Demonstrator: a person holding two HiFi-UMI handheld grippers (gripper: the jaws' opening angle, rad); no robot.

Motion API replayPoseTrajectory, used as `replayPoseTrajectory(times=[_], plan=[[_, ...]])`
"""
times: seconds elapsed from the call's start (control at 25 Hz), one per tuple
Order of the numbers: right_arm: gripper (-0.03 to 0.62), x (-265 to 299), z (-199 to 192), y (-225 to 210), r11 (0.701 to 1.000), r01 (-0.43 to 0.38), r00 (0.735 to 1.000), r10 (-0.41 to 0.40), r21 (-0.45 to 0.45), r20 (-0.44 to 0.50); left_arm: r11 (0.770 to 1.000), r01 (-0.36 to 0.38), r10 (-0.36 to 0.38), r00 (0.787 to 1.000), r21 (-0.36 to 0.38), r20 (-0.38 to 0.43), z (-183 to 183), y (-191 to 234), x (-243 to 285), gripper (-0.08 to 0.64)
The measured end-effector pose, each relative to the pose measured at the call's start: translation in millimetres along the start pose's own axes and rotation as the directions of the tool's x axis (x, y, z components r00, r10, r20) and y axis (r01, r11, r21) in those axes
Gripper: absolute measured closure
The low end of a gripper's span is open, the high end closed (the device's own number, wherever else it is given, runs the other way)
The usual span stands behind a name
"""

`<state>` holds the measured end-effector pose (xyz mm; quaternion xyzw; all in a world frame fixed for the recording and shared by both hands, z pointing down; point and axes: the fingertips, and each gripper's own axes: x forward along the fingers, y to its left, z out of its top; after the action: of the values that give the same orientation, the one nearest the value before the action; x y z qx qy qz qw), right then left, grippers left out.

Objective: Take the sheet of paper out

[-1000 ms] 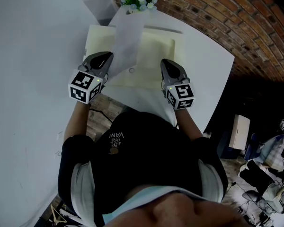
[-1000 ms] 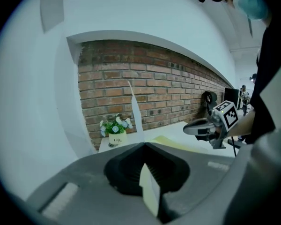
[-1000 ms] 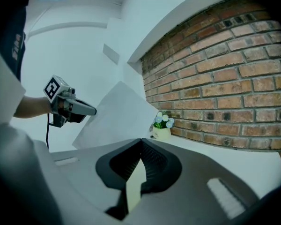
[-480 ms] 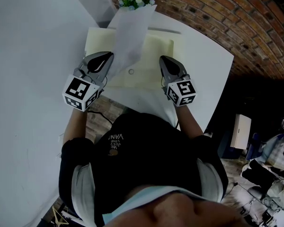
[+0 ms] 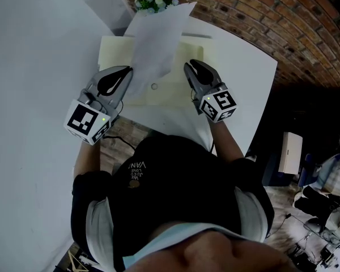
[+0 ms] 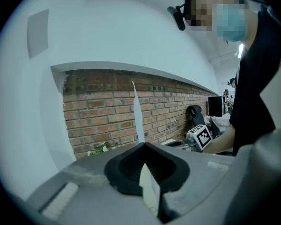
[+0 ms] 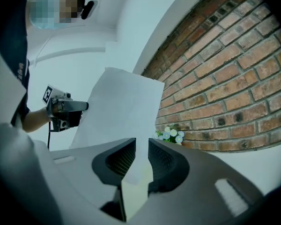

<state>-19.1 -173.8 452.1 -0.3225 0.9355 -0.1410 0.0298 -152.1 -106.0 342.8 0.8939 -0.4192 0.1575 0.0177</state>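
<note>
White sheet of paper (image 5: pixel 157 41) is being pinched at its lower edge by the left gripper (image 5: pixel 124 75), its long axis rising away above the cream envelope (image 5: pixel 188 58). The right gripper (image 5: pixel 190 68) is being opened, with the envelope's edge between its jaws.

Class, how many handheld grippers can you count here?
2. The left gripper is shut on the sheet of paper, at its left; the right gripper, jaws opening, is at the cream folder, right side, its edge between them. None hidden.
</note>
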Motion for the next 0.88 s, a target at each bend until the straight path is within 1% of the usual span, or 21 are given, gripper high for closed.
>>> replayPoseTrajectory(times=[0.16, 0.24, 0.44, 0.64, 0.8, 0.88], plan=[[0.484, -2.3, 8.8, -3.1, 0.999, -0.017, 0.999, 0.015, 0.044, 0.049, 1.0, 0.013, -0.013, 1.0, -0.005, 0.029, 12.1, -3.0, -4.7, 0.558], [0.476, -3.7, 12.2, -4.0, 0.998, -0.023, 0.997, 0.019, 0.058, 0.069, 1.0, 0.021, -0.021, 0.999, -0.005, 0.04, 17.6, -5.5, -6.2, 0.558], [0.442, -2.7, 18.0, -4.3, 0.993, -0.055, 0.992, 0.043, 0.105, 0.118, 0.998, 0.052, -0.053, 0.996, 0.018, 0.074, 32.8, -13.1, -9.7, 0.558], [0.41, -3.6, 29.5, -3.4, 0.977, -0.122, 0.977, 0.087, 0.177, 0.192, 0.996, 0.084, -0.085, 0.989, 0.011, 0.118, 47.2, -18.0, -13.2, 0.558], [0.407, -5.2, 37.8, -6.6, 0.964, -0.162, 0.965, 0.11, 0.21, 0.239, 0.995, 0.104, -0.103, 0.985, -0.001, 0.142, 54.8, -18.5, -15.9, 0.558], [0.407, -5.6, 40.4, -7.4, 0.957, -0.185, 0.959, 0.126, 0.225, 0.253, 0.992, 0.12, -0.115, 0.981, -0.022, 0.157, 58.0, -18.6, -16.4, 0.558]])
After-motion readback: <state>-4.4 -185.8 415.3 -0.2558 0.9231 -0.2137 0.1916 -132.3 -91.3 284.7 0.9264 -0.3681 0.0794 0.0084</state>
